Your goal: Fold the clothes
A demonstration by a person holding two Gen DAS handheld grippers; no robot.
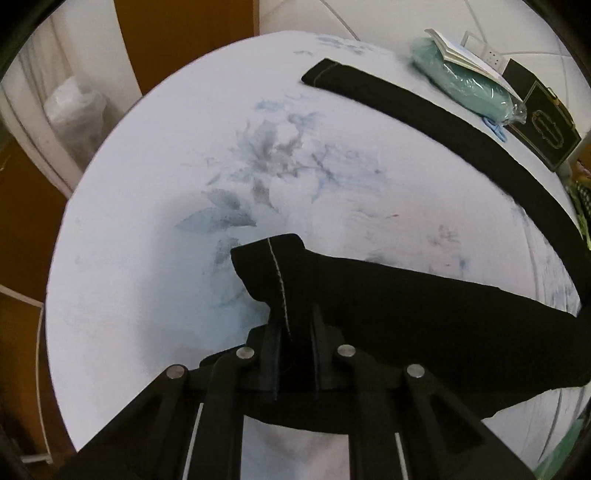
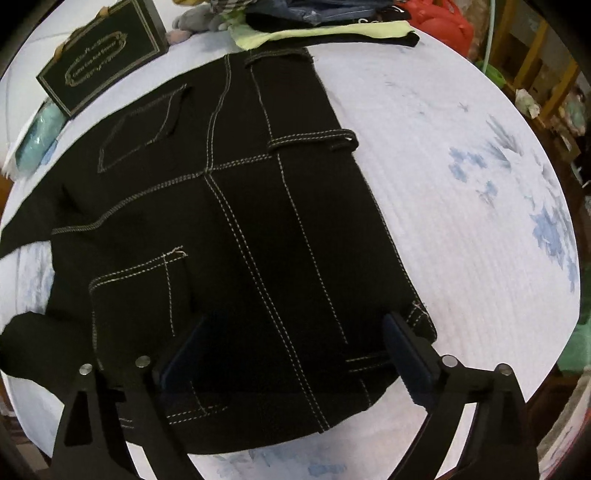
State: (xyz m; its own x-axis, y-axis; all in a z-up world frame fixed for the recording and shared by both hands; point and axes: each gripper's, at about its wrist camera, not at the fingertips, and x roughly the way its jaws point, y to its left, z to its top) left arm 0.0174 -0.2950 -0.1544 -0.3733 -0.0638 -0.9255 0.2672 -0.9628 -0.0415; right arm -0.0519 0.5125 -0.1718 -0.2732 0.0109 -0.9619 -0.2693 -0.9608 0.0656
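Black trousers with white stitching lie on a bed sheet with a pale blue flower print [image 1: 155, 206]. In the left wrist view my left gripper [image 1: 293, 332] is shut on the hem end of one trouser leg [image 1: 269, 266] and holds it above the sheet. The other leg [image 1: 424, 110] lies flat and stretches toward the far end. In the right wrist view my right gripper [image 2: 291, 350] is open, its fingers spread over the waist and back-pocket part of the trousers [image 2: 240, 206], which lies flat.
A black box with gold lettering [image 2: 103, 55] and a teal plastic-wrapped bundle [image 1: 465, 81] sit at the bed's edge. Other clothes, a lime-green piece [image 2: 314, 31] and a red bag [image 2: 439, 22] are piled beyond the waistband. A wooden door [image 1: 177, 33] is at the back.
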